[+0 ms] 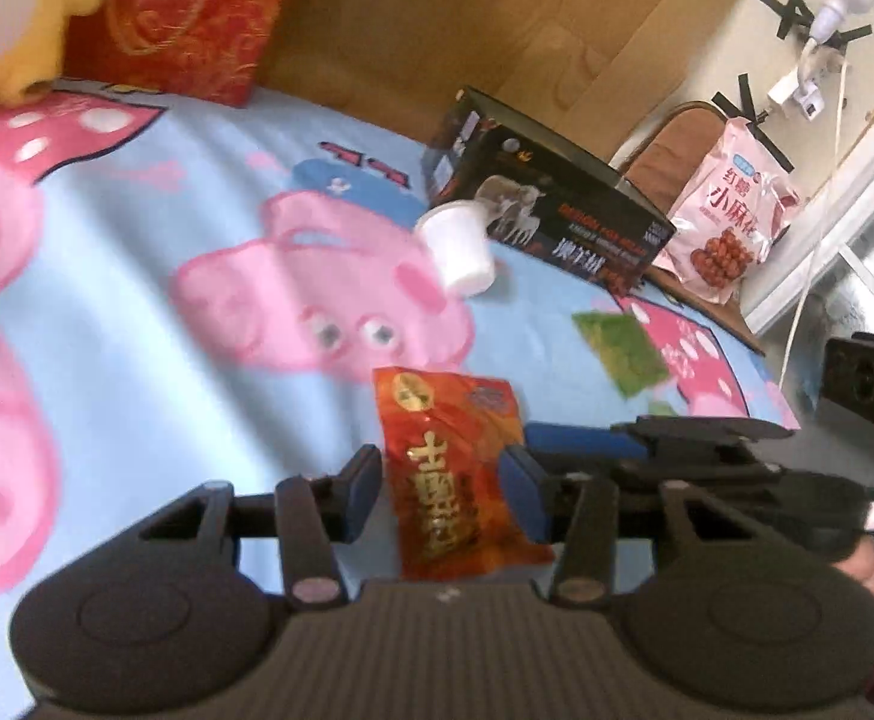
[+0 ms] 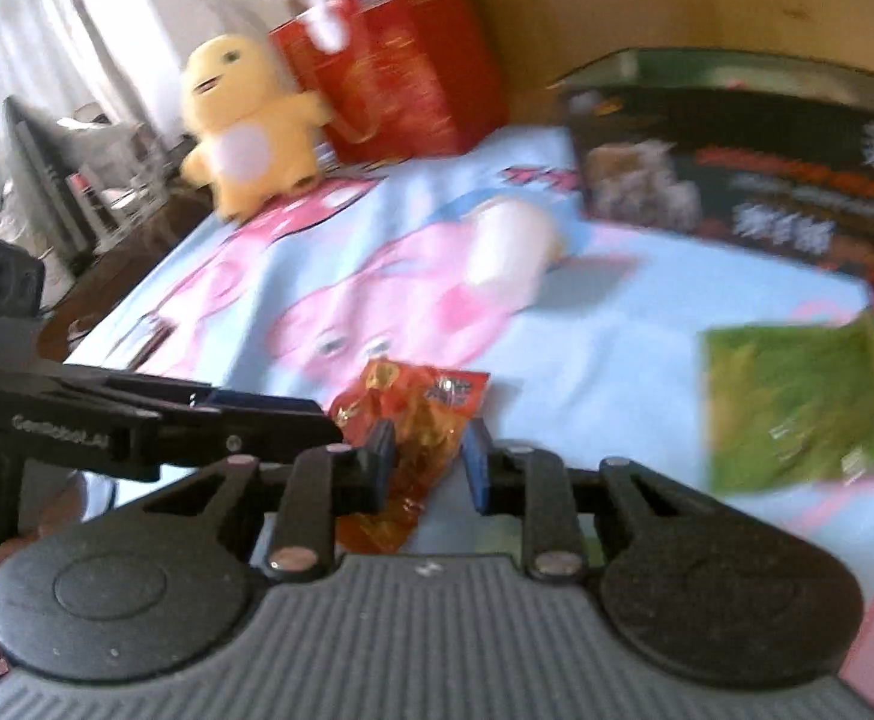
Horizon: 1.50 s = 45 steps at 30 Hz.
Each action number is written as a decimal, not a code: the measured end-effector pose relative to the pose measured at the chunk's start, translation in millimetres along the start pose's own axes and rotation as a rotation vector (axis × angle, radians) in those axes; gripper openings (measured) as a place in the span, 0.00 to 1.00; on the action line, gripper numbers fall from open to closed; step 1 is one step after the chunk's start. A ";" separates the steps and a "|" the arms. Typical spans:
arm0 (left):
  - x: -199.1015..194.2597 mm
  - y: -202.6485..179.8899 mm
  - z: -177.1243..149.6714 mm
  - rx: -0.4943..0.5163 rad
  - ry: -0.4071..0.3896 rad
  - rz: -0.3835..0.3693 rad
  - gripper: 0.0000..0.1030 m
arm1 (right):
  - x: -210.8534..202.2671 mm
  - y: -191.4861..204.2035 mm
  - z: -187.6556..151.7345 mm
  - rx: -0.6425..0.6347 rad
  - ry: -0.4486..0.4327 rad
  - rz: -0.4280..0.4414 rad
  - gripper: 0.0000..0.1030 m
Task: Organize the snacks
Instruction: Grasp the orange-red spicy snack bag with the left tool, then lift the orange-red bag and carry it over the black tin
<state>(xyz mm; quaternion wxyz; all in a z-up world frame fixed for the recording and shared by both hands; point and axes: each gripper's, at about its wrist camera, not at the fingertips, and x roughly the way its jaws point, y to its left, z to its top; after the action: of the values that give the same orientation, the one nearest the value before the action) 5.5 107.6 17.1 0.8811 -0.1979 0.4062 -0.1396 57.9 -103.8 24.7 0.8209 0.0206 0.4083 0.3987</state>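
left wrist, orange snack packet between parted left gripper fingers

The left gripper is held low over the bed, its blue-padded jaws spread wide apart. The right gripper reaches in from the right beside it, its jaws parted more narrowly. Neither gripper's pads press on anything.
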 end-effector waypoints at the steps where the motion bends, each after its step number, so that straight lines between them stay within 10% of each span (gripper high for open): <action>1: -5.9 2.9 -5.3 -0.001 -0.003 -0.001 0.42 | -0.7 10.1 -7.1 -0.016 0.006 0.016 0.29; 8: -24.9 9.3 -23.0 -0.001 0.001 -0.054 0.47 | -21.2 48.3 -47.9 -0.115 0.002 0.071 0.34; 21: -20.2 2.5 -36.0 -0.025 0.039 -0.134 0.47 | -37.3 5.2 -66.8 0.329 -0.054 0.178 0.33; 24: -18.0 3.2 -41.9 -0.085 0.036 -0.185 0.45 | -33.0 4.3 -66.0 0.358 -0.075 0.182 0.31; 27: -11.0 12.9 -42.9 -0.186 0.050 -0.276 0.20 | -33.9 5.8 -68.1 0.349 -0.099 0.178 0.30; 34: 2.6 1.1 -34.2 -0.173 0.042 -0.262 0.16 | -53.1 1.2 -82.6 0.317 -0.155 0.150 0.28; 39: 1.2 6.9 -21.0 -0.236 0.034 -0.348 0.15 | -71.6 -1.1 -90.6 0.297 -0.198 0.169 0.55; 45: -10.1 -4.3 -10.7 -0.226 0.009 -0.444 0.15 | -71.0 -22.7 -92.6 0.441 -0.228 0.328 0.57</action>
<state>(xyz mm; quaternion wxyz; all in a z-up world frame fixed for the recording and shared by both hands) -9.5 105.5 19.4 0.7994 -0.3789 0.3696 -0.2842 -16.0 -194.0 1.3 0.7618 0.3089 0.3815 0.4228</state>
